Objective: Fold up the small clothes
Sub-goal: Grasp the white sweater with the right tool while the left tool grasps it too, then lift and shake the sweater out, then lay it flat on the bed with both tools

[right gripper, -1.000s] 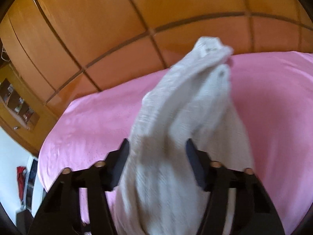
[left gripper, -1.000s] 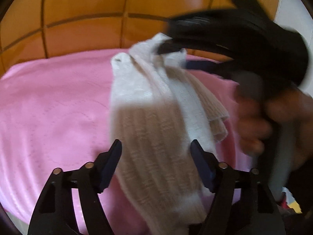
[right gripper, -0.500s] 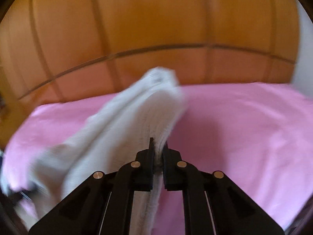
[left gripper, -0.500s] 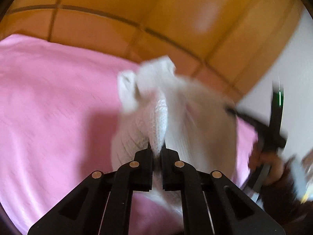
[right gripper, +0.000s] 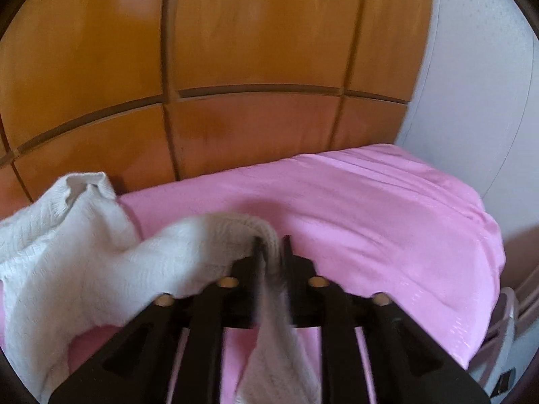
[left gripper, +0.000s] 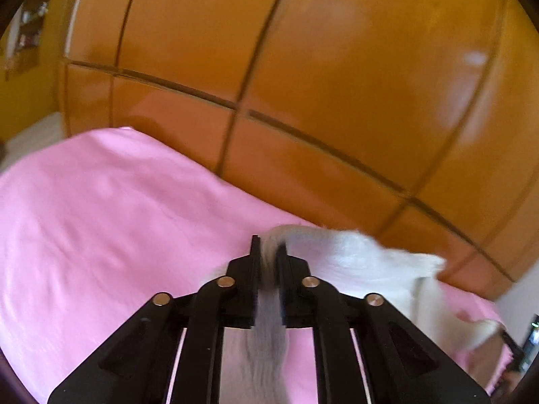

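Both grippers have swung apart across the pink bedsheet (left gripper: 101, 222) since the earlier frames, and the cream knitted garment (right gripper: 67, 245), then bunched upright between them, now hangs stretched from one gripper to the other above the bed. The jaws of each gripper, clamped tight half a second ago, have just been opening a little, with cloth between them.

Left gripper (left gripper: 268, 252): fingers stand narrowly apart, with a fold of the knit in the gap; blur hides whether the pads press on it. Right gripper (right gripper: 271, 247): fingers likewise narrowly parted, with a thicker fold draped over the left finger and trailing down through the gap; pad contact cannot be confirmed either.

Handling, judged from the drape:
- Soft and limp. The knit sags between the grip points and holds no shape of its own.
- Light. It hangs from two small pinches without pulling long.
- Textured and stretchy rather than slippery; the rib should sit well against the pads, but a slack grip may let an edge creep out.
- Not fragile, though loops could snag on finger edges.

Recommended hold: pinch at opposite edges or corners, through the full thickness of a hem or cuff, not through a single loose layer.

No brand, label or legible writing shows on the garment, the sheet or the orange wooden wardrobe panels (right gripper: 235, 33) behind.
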The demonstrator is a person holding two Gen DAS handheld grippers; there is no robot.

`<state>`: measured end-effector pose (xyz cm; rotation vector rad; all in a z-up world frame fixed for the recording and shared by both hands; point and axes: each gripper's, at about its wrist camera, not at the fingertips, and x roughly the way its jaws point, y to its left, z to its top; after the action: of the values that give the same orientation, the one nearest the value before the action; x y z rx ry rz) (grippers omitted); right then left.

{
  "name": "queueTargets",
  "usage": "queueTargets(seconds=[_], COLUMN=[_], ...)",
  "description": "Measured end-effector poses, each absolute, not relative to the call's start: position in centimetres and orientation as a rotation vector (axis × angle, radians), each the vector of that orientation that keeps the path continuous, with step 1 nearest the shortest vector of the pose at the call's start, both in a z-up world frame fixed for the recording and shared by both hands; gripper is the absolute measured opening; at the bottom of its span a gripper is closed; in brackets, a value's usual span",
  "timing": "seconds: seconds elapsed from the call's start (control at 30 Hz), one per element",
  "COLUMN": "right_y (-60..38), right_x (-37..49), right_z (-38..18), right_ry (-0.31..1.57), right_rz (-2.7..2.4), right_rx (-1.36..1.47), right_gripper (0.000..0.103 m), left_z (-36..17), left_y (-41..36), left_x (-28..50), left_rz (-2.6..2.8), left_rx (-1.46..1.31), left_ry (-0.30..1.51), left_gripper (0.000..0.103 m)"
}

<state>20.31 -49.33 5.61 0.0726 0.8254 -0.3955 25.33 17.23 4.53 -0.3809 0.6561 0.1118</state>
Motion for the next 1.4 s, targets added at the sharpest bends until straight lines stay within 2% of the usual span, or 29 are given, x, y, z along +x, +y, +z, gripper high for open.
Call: queueTargets(seconds=[0.03, 0.07, 0.1, 0.17, 0.47, 0.6, 0.67, 0.7, 0.73, 0.77, 0.8, 0.87, 1.1, 1.27, 1.3, 1.33, 1.4], right_y=[-49.0, -48.5, -47.8, -46.5, -30.9, -24.0, -21.6, -20.9, -20.5, -20.5, -20.7, -21.6, -32.4, -37.5, -37.8, -38.0, -37.8], right_x=[20.2, 19.8, 19.4, 18.4, 9.8, 7.9, 8.0, 8.1, 8.2, 8.5, 8.7, 8.5, 4.9, 4.1, 4.3, 4.4, 4.8], right_z=[6.0, 6.3, 6.5, 6.9, 2.4, -1.4, -2.4, -2.3, -2.2, -2.1, -1.9, -0.3, 8.2, 9.4, 9.4, 9.4, 10.2], right_ry=[0.806, 0.793, 0.790, 0.802, 1.104, 1.233, 1.236, 1.219, 1.207, 1.206, 1.210, 1.176, 0.917, 0.871, 0.868, 0.864, 0.846], right_rz=[-0.385, -0.363, -0.331, -0.261, 0.550, 0.651, 0.661, 0.650, 0.638, 0.627, 0.614, 0.605, 0.485, 0.357, 0.346, 0.337, 0.321], right_rx=[0.089, 0.106, 0.120, 0.151, 0.529, 0.607, 0.644, 0.636, 0.632, 0.632, 0.635, 0.625, 0.542, 0.520, 0.521, 0.518, 0.507], right_gripper=[0.050, 0.052, 0.053, 0.057, 0.053, 0.052, 0.052, 0.050, 0.039, 0.018, 0.009, 0.007, 0.007, 0.007, 0.007, 0.007, 0.007], left_z=[4.2, 4.0, 4.0, 3.8, -1.7, -3.5, -4.3, -4.6, -4.8, -4.9, -5.2, -5.6, -8.0, -10.0, -10.2, -10.2, -9.1], left_y=[17.6, 18.1, 18.3, 18.6, 16.8, 14.6, 13.7, 13.1, 12.7, 12.2, 11.6, 10.7, 3.8, -0.1, -0.8, -1.3, -1.1], left_x=[26.2, 26.6, 26.4, 26.1, 22.0, 17.9, 16.3, 15.6, 15.2, 14.6, 14.0, 13.4, 11.5, 11.7, 11.9, 12.0, 12.3], left_rz=[0.162, 0.209, 0.243, 0.286, 0.072, -0.052, -0.107, -0.140, -0.164, -0.192, -0.236, -0.305, -0.546, -0.609, -0.593, -0.588, -0.558], left_rx=[-0.362, -0.351, -0.346, -0.351, -0.388, -0.445, -0.476, -0.488, -0.498, -0.509, -0.526, -0.558, -0.598, -0.648, -0.627, -0.597, -0.549], left_ry=[0.668, 0.658, 0.633, 0.605, 0.742, 0.788, 0.810, 0.824, 0.835, 0.848, 0.867, 0.889, 0.997, 1.081, 1.088, 1.091, 1.060], left_gripper=[0.046, 0.072, 0.078, 0.079, 0.077, 0.077, 0.077, 0.076, 0.071, 0.069, 0.067, 0.054, 0.051, 0.050, 0.040, 0.011, 0.005])
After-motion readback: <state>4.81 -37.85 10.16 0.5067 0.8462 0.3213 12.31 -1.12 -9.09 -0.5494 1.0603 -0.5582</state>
